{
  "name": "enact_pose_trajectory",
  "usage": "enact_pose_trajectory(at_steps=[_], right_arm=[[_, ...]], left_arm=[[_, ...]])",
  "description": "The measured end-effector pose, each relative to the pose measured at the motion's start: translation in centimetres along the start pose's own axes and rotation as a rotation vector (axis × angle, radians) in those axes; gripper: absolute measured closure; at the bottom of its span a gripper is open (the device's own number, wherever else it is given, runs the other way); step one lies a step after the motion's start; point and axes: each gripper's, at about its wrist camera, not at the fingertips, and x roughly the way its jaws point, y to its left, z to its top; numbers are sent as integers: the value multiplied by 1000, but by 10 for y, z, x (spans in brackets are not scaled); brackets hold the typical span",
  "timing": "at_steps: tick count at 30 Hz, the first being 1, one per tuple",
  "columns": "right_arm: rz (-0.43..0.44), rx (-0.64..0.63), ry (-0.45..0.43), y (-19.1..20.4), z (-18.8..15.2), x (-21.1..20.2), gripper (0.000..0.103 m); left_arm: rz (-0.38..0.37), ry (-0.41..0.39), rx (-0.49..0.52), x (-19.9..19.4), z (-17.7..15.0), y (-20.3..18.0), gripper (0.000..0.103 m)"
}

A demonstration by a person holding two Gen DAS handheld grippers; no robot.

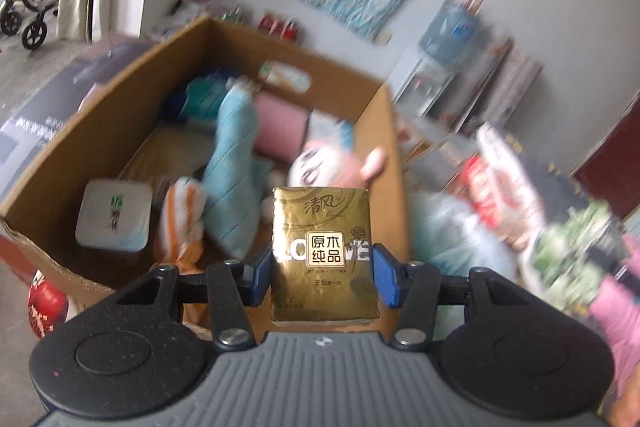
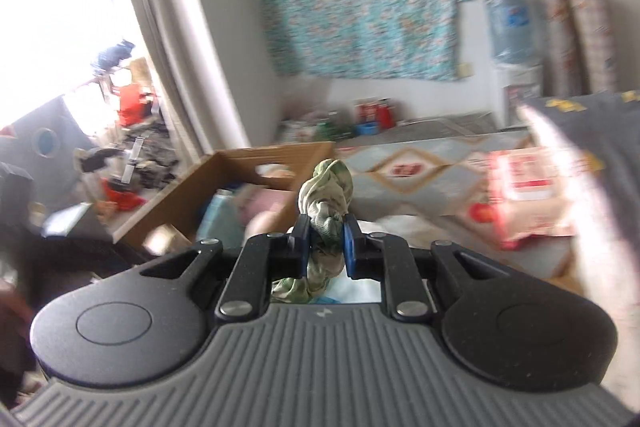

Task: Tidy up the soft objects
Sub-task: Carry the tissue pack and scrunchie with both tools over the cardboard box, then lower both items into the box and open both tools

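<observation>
Carrying loads in both hands toward the open brown cardboard box point(image 1: 120, 131), which already holds soft stuff: a white square-lidded wipes tub point(image 1: 114, 215) at its left, an orange-and-white striped cloth point(image 1: 180, 223), a pale blue ribbed fabric bundle point(image 1: 234, 163), a pink rolled towel point(image 1: 280, 127) and a pink-faced plush toy point(image 1: 320, 171) by the right wall. Left gripper point(image 1: 323, 269) clamps a gold plastic tissue pack point(image 1: 323, 251) between its blue pads, pack upright, hanging over the box's near right corner. Risk: the pads grip only its lower half and the film looks slick, so a quick swing could let it pivot or slide out; let go from this spot, it may hit the box rim and fall outside rather than in. Frames are motion-blurred, so exact clearance over the rim can't be told. Further right, the right gripper point(image 2: 326, 245) is nearly closed, pinching a green-and-white crumpled cloth point(image 2: 326, 203); box sits ahead and to its left, well apart. Risk: the cloth is bunched, a tail droops below the jaws and could snag the box edge or drag on the patterned mat point(image 2: 400, 167); the thin pinch may shed it mid-carry. Both hands converging on one box could also collide.
</observation>
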Motion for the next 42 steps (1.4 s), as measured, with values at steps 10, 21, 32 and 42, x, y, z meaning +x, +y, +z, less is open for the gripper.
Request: enact_pose_trajectory(at_steps=[10,21,32,42], right_arm=[[205,14,89,48,37,65,87],[294,47,248,62,39,115,86],[362,25,351,88,37,167,82],[187,-150,359,96,20,177,75]], left_arm=[[47,158,81,47,-7,18,50],[33,165,88,45,-8,18,41],[48,-14,19,-9,6,27,35],[72,-56,-9,-25,5,36,35]])
